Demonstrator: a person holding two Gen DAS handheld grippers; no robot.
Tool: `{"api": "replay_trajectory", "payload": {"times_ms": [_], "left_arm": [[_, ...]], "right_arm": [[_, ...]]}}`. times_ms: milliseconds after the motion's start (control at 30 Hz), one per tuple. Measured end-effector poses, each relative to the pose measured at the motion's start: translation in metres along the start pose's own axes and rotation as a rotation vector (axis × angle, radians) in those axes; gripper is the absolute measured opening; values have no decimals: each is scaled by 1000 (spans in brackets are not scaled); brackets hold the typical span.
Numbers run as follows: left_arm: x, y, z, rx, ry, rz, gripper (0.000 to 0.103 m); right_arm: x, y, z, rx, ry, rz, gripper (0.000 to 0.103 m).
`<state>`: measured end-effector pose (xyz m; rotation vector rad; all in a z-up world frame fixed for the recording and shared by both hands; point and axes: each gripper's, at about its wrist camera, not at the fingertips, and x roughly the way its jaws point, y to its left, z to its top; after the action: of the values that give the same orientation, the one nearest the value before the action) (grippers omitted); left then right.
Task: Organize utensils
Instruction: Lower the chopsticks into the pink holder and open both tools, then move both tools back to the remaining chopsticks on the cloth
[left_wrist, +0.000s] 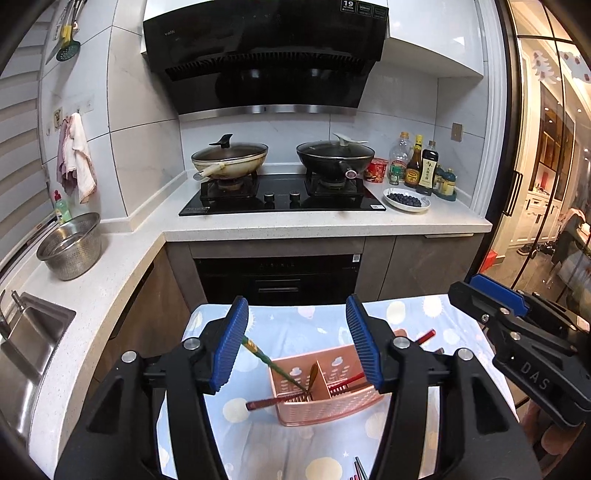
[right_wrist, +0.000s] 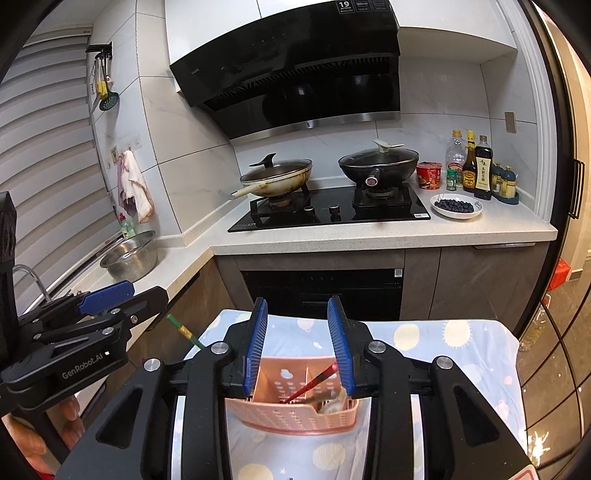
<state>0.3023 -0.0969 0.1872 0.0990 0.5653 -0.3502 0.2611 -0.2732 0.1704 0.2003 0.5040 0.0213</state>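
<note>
Both claws, left claw (left_wrist: 297, 343) and right claw (right_wrist: 298, 345), gape empty over the caddy (left_wrist: 325, 391); a nudge to the leaning green chopstick (left_wrist: 273, 365) could tip it.

Two lidded woks (left_wrist: 229, 158) (left_wrist: 335, 154) were seated on the hob (left_wrist: 282, 197); a plate of blueberries (left_wrist: 406, 199) was placed beside sauce bottles (left_wrist: 421, 168).

left claw (left_wrist: 297, 341) agape, right claw (right_wrist: 297, 345) agape

Black tongs (left_wrist: 297, 341), ribbed blue pads (left_wrist: 231, 345)
</note>
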Motion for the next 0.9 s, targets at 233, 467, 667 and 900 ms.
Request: {"api": "replay_trajectory", "payload": {"times_ms": [233,467,667,900], "left_arm": [[-9,-4,-16,7,15,-5,52],[-23,-7,-36,13,28,-11,52],[-35,-7,-60,9,51,-13,52],[-50,-2,-106,0,91,-10,53]], "right_arm": [[-18,-4,-20,4,12,-3,34],[-37,-6,-46,8,32,-2,34],[-53,-3,-71,-7,52,-10,34],[-75,-2,-116,-23,99,-15,34]]}}
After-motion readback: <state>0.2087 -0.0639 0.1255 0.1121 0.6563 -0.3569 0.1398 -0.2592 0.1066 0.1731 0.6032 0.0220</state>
